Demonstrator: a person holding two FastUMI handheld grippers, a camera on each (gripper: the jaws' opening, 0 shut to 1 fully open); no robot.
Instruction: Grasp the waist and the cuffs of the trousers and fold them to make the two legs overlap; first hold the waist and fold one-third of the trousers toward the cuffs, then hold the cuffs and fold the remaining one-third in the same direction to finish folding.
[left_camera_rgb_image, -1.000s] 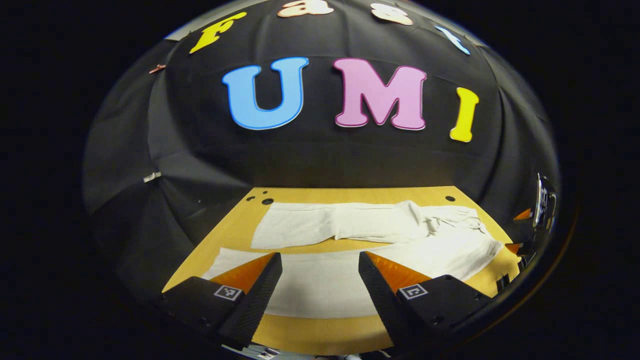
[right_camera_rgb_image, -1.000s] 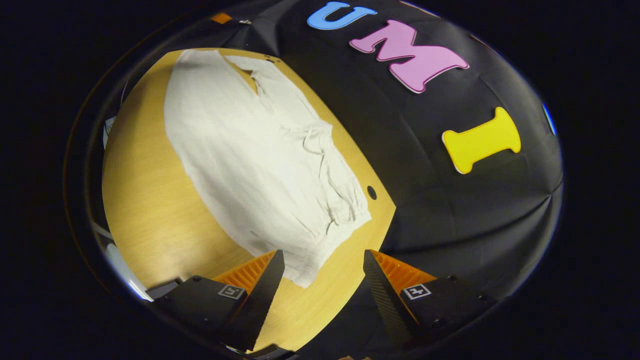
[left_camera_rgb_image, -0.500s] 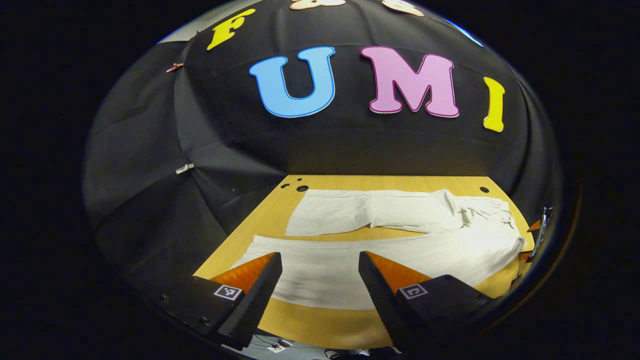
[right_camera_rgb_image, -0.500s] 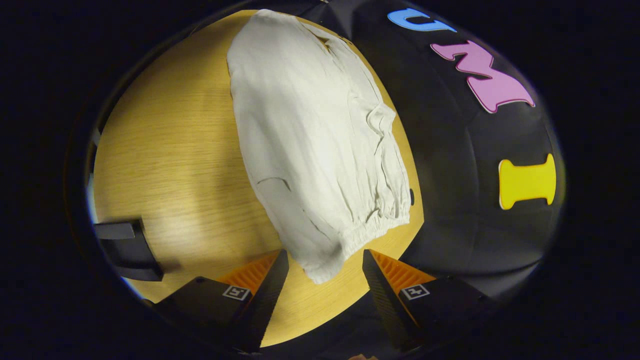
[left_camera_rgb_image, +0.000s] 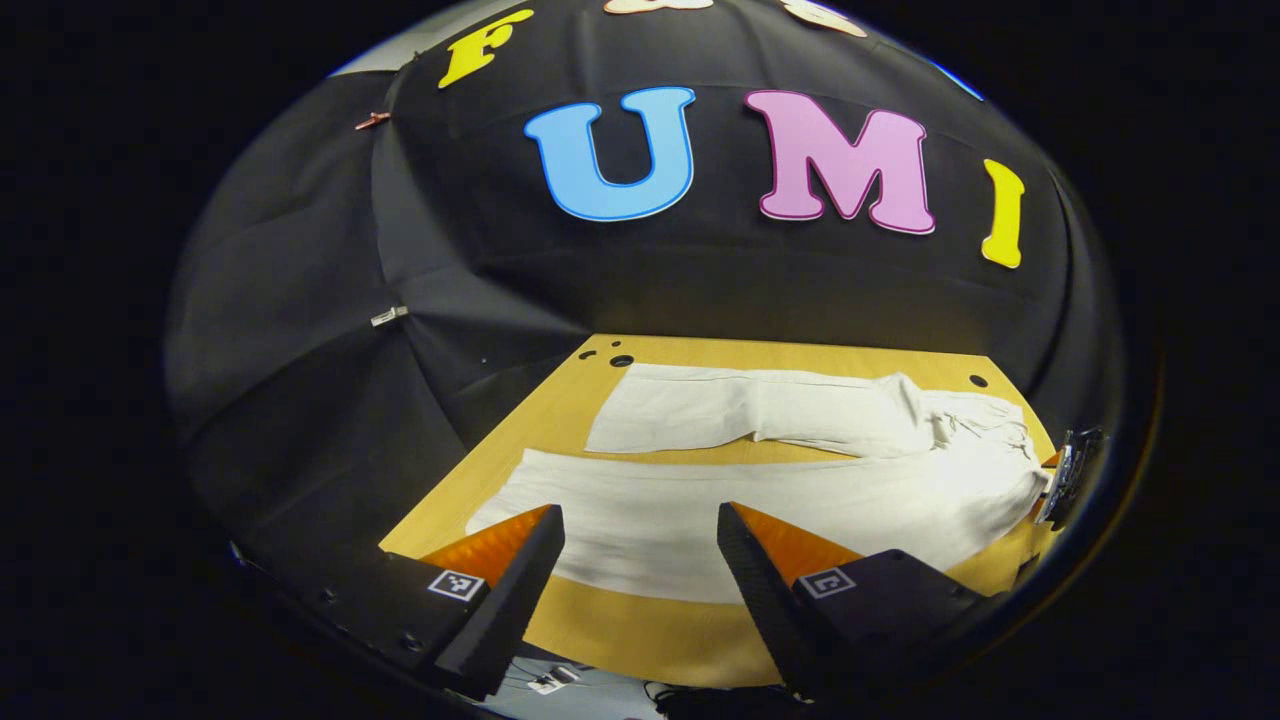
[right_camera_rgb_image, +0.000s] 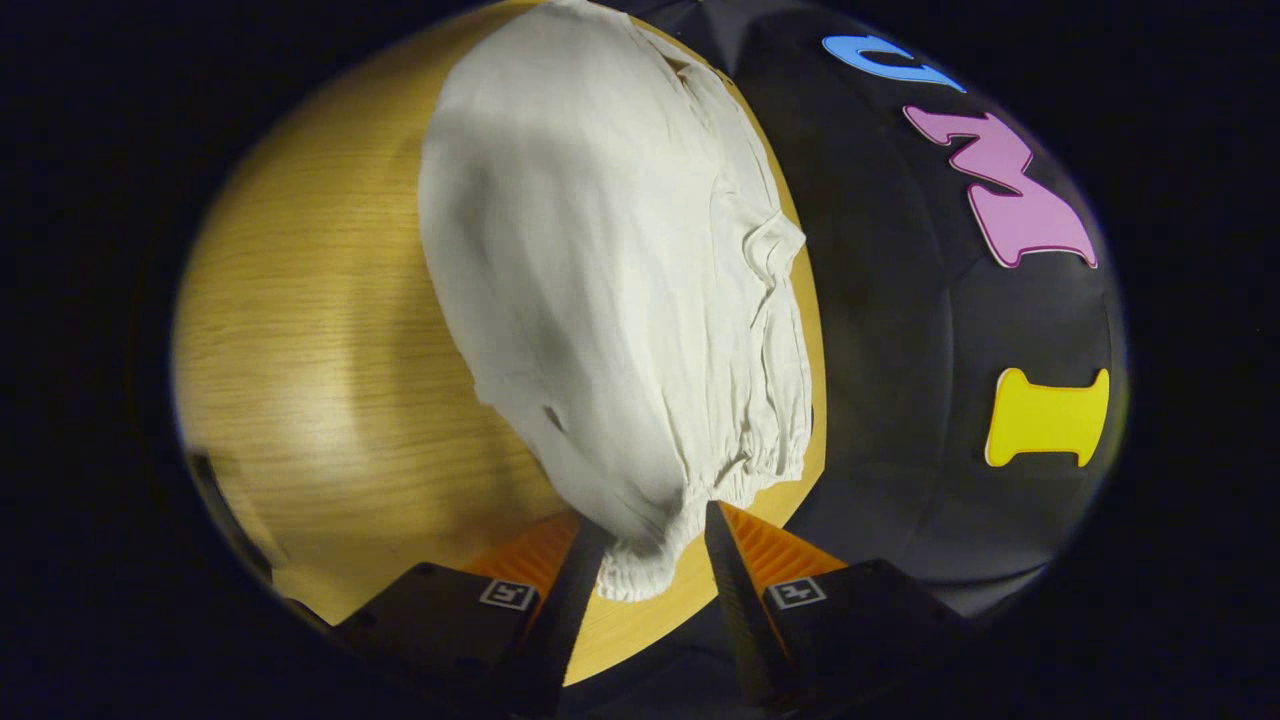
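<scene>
Pale cream trousers (left_camera_rgb_image: 800, 500) lie on the wooden table (left_camera_rgb_image: 640, 640) with the two legs spread apart. Both cuffs (left_camera_rgb_image: 505, 500) point left and the gathered waist (left_camera_rgb_image: 985, 440) lies at the right. My left gripper (left_camera_rgb_image: 637, 515) hovers open above the near leg, apart from the cloth. In the right gripper view the trousers (right_camera_rgb_image: 600, 280) run away from me. The near corner of the elastic waist (right_camera_rgb_image: 640, 565) sits between the fingers of my right gripper (right_camera_rgb_image: 648, 525). Its jaws are narrowed around that corner but still apart. The right gripper (left_camera_rgb_image: 1065, 470) also appears at the waist.
The black booth cloth (left_camera_rgb_image: 700, 290) rises right behind the table's far edge. Small round holes (left_camera_rgb_image: 621, 360) mark the table's far corners. Bare wood (right_camera_rgb_image: 320, 330) stretches left of the trousers in the right gripper view. Cables lie on the floor (left_camera_rgb_image: 560, 680) beneath the front edge.
My right gripper has come down onto the waist corner and its jaws have narrowed around it. My left gripper has drifted left and back, still open.
</scene>
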